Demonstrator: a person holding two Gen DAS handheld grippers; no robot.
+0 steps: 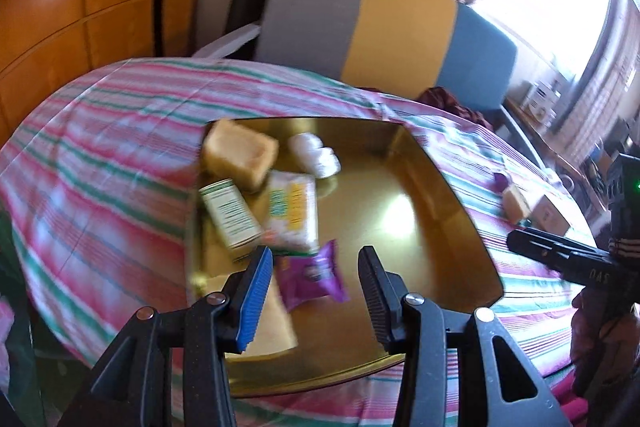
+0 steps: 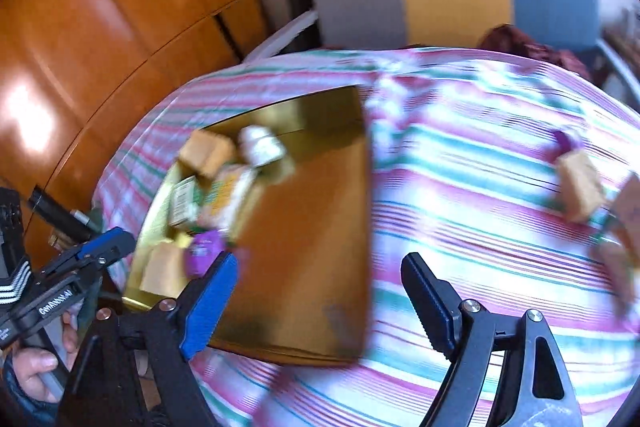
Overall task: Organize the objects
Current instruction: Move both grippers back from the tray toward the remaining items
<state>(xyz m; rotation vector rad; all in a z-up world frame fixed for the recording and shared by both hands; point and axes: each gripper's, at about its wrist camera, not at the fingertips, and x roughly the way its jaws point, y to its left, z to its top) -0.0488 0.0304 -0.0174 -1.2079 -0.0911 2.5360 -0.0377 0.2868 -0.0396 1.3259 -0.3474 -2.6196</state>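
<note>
A gold tray (image 1: 440, 187) with a shiny, reflective floor and a raised rim lies on a table covered by a striped cloth (image 1: 120, 147) in pink, green and white. Its contents are gathered at the left side as the left wrist view shows it: a tan block (image 1: 240, 151) at the far corner; a white wrapped roll (image 1: 314, 155) just beside it; a green-and-white box (image 1: 230, 213) lying on its side; a white packet with yellow and green print (image 1: 292, 215) next to the box; a purple packet (image 1: 314, 277) nearest the camera. The right half of the tray is bare metal.

Outside the tray, well apart on the cloth, lie a second tan block (image 2: 582, 185) and a brown box (image 2: 630, 215), both blurred.

The left gripper (image 1: 316, 291) hangs above the purple packet with its jaws partly apart, pressing on nothing. The right gripper (image 2: 320, 303) hangs over the tray's edge and the cloth, jaws wide apart and empty. Behind the table stands a chair (image 1: 400, 27) banded grey, yellow and blue.
</note>
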